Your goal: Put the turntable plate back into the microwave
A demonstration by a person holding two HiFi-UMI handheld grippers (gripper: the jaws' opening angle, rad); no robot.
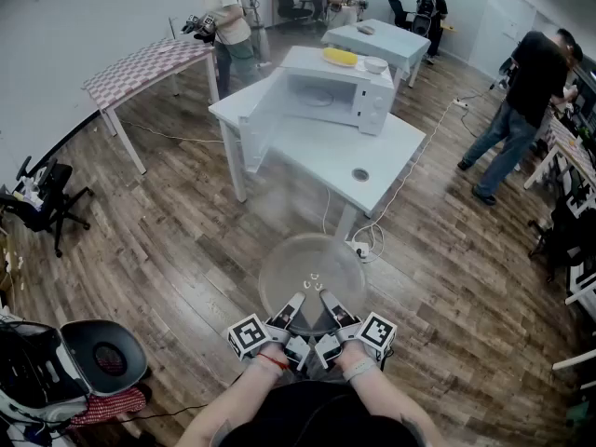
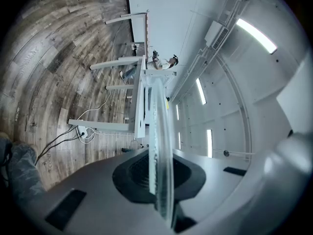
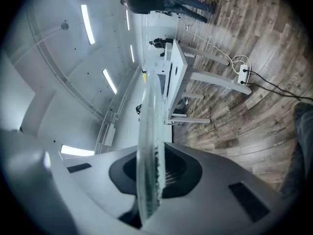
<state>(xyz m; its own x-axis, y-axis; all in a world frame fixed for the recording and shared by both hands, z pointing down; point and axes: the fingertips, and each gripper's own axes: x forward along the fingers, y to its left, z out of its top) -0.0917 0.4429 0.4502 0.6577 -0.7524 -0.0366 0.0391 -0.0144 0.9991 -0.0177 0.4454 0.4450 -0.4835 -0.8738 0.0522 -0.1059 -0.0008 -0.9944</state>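
I hold a clear glass turntable plate (image 1: 312, 273) flat over the wooden floor, some way in front of the white table (image 1: 317, 156). My left gripper (image 1: 291, 308) and right gripper (image 1: 328, 306) stand side by side, each shut on the plate's near rim. In the left gripper view the plate (image 2: 160, 146) shows edge-on between the jaws. The right gripper view shows the plate (image 3: 148, 151) the same way. The white microwave (image 1: 326, 99) stands on the table with its door (image 1: 258, 128) swung open to the left and its cavity showing.
A small round ring (image 1: 360, 174) lies on the table's near right part. A yellow dish (image 1: 339, 57) and a white bowl (image 1: 375, 64) rest on the microwave. Cables and a power strip (image 1: 361, 247) lie under the table. A dark chair (image 1: 104, 357) is at my left; people stand around.
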